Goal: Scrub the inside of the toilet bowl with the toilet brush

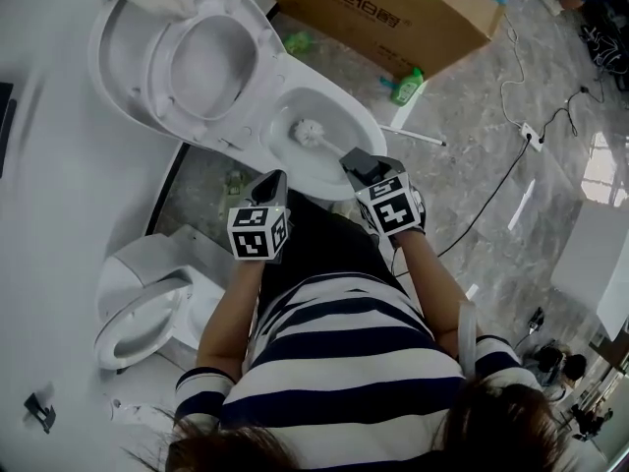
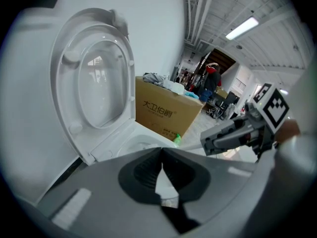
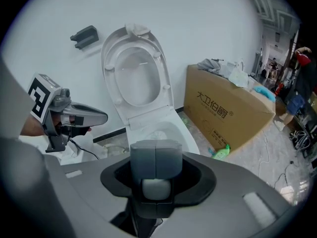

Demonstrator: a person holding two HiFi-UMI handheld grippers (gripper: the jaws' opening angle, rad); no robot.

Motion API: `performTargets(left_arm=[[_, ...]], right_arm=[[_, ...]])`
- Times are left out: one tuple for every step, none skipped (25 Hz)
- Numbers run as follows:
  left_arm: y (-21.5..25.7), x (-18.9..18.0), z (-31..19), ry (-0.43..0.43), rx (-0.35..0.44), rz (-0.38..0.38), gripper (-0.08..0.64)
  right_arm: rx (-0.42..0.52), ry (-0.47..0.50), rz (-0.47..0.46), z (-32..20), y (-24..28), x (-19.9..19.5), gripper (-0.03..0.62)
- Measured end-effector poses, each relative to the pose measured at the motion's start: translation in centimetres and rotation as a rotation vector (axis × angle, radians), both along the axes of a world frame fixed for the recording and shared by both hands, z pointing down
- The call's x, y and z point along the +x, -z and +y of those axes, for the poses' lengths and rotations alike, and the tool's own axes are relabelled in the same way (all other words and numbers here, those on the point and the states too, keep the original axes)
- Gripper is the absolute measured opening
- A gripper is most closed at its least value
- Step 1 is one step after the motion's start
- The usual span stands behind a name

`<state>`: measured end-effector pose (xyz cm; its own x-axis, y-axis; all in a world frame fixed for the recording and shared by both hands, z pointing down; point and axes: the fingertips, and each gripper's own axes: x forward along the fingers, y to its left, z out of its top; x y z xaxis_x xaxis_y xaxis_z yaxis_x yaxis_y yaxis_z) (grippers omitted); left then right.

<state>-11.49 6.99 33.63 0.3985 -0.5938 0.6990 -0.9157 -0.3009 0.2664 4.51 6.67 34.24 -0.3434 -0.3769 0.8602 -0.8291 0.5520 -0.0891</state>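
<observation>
The white toilet's bowl (image 1: 371,131) stands open, with seat and lid (image 1: 201,62) raised against the wall. The toilet brush's white bristle head (image 1: 311,131) rests inside the bowl, and its handle runs back to my right gripper (image 1: 356,163), which is shut on it. In the right gripper view the jaws close round the handle's rounded white end (image 3: 156,187), with the bowl (image 3: 163,130) just beyond. My left gripper (image 1: 275,180) hovers at the bowl's near rim, left of the brush, shut and holding nothing. In the left gripper view its jaws meet, with the lid (image 2: 96,83) ahead.
A large cardboard box (image 1: 383,13) stands right of the toilet, with a green bottle (image 1: 406,87) and a thin white rod (image 1: 413,136) on the marble floor beside it. A second toilet (image 1: 147,313) sits at lower left. Cables (image 1: 521,126) trail across the floor at right.
</observation>
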Motion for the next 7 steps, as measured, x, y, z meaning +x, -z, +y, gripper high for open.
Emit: performTargets(left_arm=[[0.1, 0.0, 0.08, -0.001, -0.001, 0.0, 0.0], [0.22, -0.03, 0.15, -0.002, -0.002, 0.001, 0.0], [0.35, -0.11, 0.21, -0.002, -0.003, 0.001, 0.0], [0.51, -0.23, 0.26, 0.0, -0.004, 0.002, 0.0], [0.67, -0.39, 0.31, 0.003, -0.004, 0.002, 0.0], [0.83, -0.58, 0.35, 0.007, -0.003, 0.002, 0.0], [1.0, -0.77, 0.39, 0.01, -0.003, 0.001, 0.0]], right_arm=[[0.001, 0.0, -0.001, 0.03, 0.14, -0.05, 0.176], [0.002, -0.002, -0.002, 0.07, 0.26, -0.07, 0.176], [0.002, -0.004, -0.003, 0.12, 0.37, -0.08, 0.176], [0.003, -0.006, -0.002, 0.18, 0.47, -0.09, 0.176], [0.003, -0.008, -0.002, 0.24, 0.58, -0.12, 0.176], [0.004, -0.01, -0.001, 0.3, 0.69, -0.15, 0.176], [0.004, -0.012, -0.001, 0.35, 0.81, -0.18, 0.177]])
